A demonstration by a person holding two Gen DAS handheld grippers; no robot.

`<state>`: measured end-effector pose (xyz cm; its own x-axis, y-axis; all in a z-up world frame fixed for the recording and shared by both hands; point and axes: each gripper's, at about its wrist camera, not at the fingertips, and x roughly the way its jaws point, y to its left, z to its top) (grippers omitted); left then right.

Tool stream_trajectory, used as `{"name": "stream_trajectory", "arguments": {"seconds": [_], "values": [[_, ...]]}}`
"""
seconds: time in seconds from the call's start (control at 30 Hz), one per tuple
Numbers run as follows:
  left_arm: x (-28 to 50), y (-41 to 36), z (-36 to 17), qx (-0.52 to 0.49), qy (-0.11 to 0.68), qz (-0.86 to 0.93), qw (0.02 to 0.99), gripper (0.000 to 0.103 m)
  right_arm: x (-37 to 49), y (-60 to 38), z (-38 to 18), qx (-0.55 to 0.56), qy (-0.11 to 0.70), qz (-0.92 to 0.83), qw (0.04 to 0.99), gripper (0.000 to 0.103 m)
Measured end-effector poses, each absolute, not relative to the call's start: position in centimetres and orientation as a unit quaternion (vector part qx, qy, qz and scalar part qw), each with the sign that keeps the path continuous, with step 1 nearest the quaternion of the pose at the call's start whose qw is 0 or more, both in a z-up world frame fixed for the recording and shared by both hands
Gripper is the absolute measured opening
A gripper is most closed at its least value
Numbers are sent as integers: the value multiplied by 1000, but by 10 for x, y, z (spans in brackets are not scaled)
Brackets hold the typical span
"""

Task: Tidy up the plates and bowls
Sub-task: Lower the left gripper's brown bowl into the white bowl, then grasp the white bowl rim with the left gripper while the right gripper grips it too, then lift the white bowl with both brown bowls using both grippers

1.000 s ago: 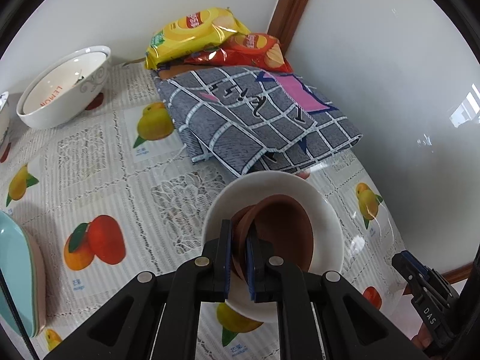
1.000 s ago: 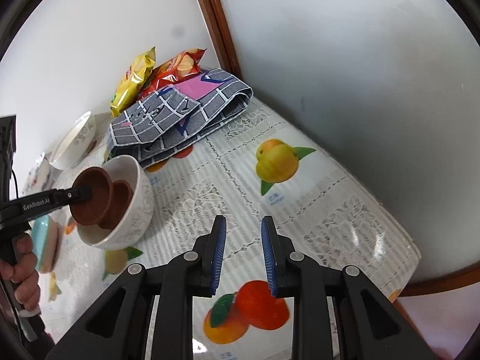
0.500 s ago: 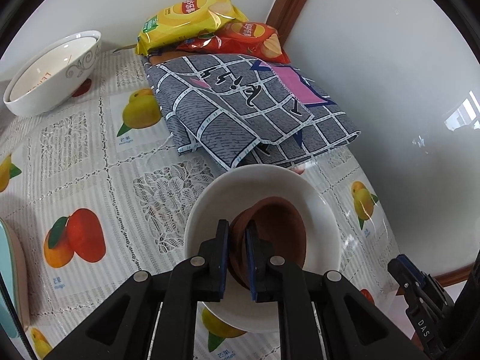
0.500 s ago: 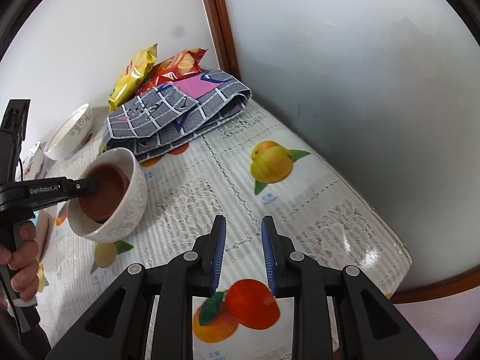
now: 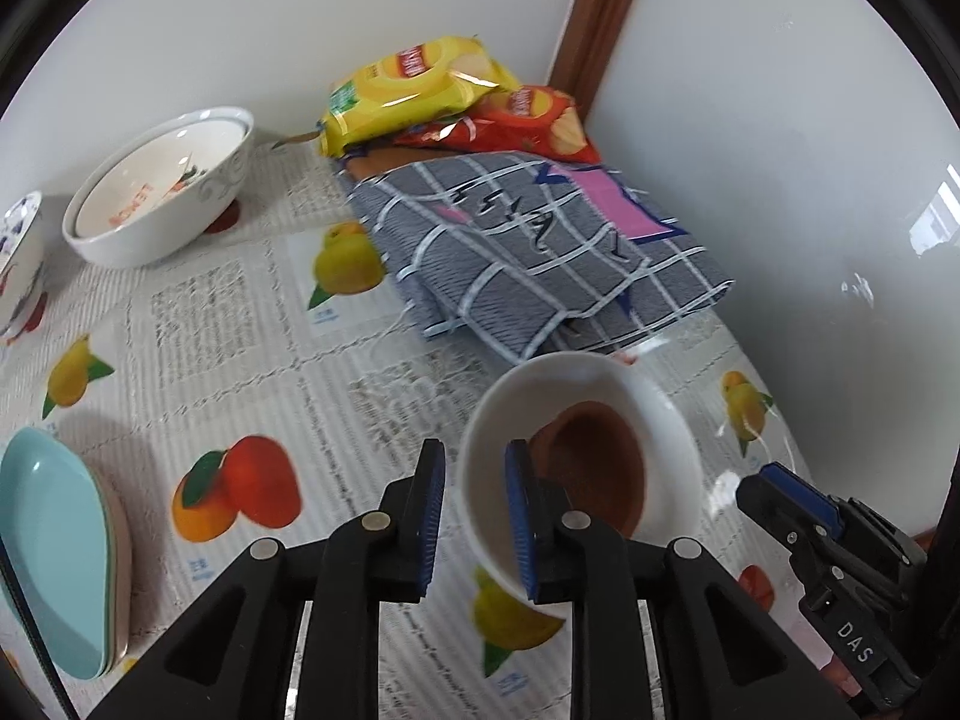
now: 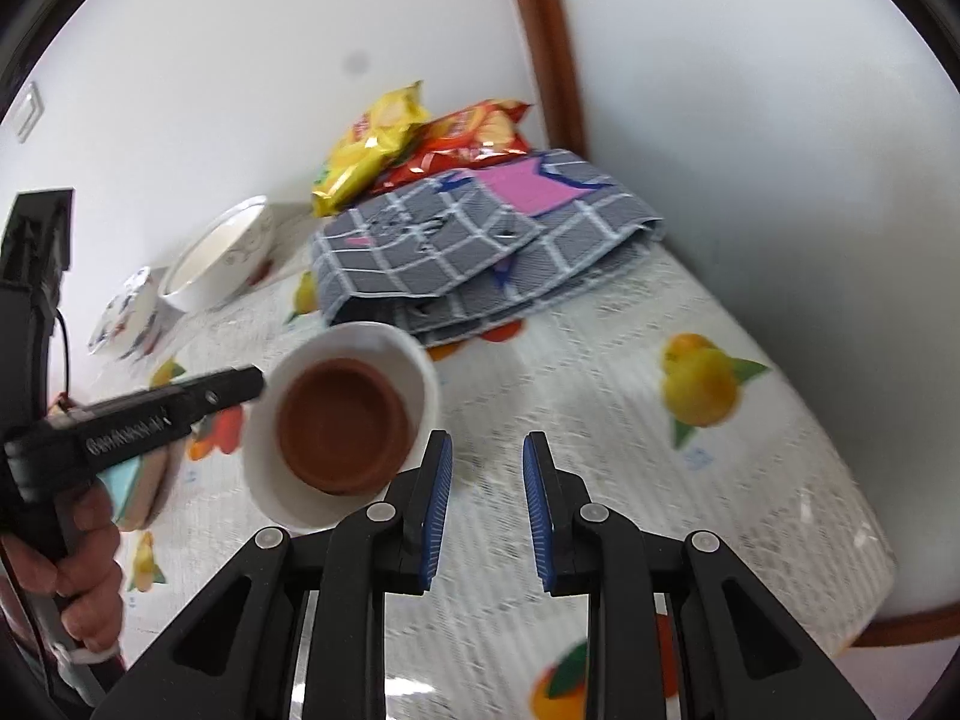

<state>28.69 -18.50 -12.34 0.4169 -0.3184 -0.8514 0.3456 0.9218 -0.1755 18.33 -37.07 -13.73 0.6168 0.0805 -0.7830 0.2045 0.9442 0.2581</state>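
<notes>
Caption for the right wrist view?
Brown bowl nested in white bowl; left gripper beside its rim, right gripper empty.

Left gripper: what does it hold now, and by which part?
Nothing. The left gripper has just been opening; the brown clay bowl lies free inside the white ceramic bowl, whose rim shows between the jaws.

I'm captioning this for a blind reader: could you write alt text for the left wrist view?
The left gripper, jaws just opened, straddles the rim of a white bowl with a brown bowl nested inside, on a fruit-print tablecloth.
</notes>
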Motion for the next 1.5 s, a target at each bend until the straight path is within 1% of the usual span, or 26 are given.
{"name": "stream_trajectory", "arguments": {"seconds": [0.33,0.43,0.53,0.73,0.97,1.07,1.1,1.13,1.23,1.27,1.3,1.37,1.5], "values": [[291,-183,-144,13,526,-195,828,20,218,-357,-160,160,480,-34,862,24],[292,-185,-146,15,527,-197,826,20,222,-356,-167,158,491,-42,855,20],[295,-188,-149,20,531,-194,825,20,224,-355,-170,156,496,-44,853,19],[299,-189,-159,24,539,-186,821,23,232,-352,-173,142,507,-53,848,19],[301,-194,-171,38,548,-184,815,31,240,-354,-178,138,517,-58,843,20],[302,-194,-173,41,550,-180,814,33,242,-354,-180,133,520,-63,841,24],[302,-194,-173,42,550,-179,815,34,243,-355,-181,128,521,-67,841,28],[302,-194,-173,45,549,-178,815,38,243,-355,-181,125,522,-69,841,33],[302,-195,-172,60,545,-168,819,45,242,-357,-183,115,518,-75,844,40],[302,-196,-172,63,545,-162,820,48,242,-358,-183,114,518,-75,844,41],[302,-196,-171,64,544,-158,821,49,242,-358,-183,114,518,-75,845,42],[302,-197,-171,66,543,-153,823,51,243,-359,-183,114,518,-74,845,44],[301,-196,-171,62,541,-148,826,53,244,-360,-183,112,514,-74,847,45]]}}
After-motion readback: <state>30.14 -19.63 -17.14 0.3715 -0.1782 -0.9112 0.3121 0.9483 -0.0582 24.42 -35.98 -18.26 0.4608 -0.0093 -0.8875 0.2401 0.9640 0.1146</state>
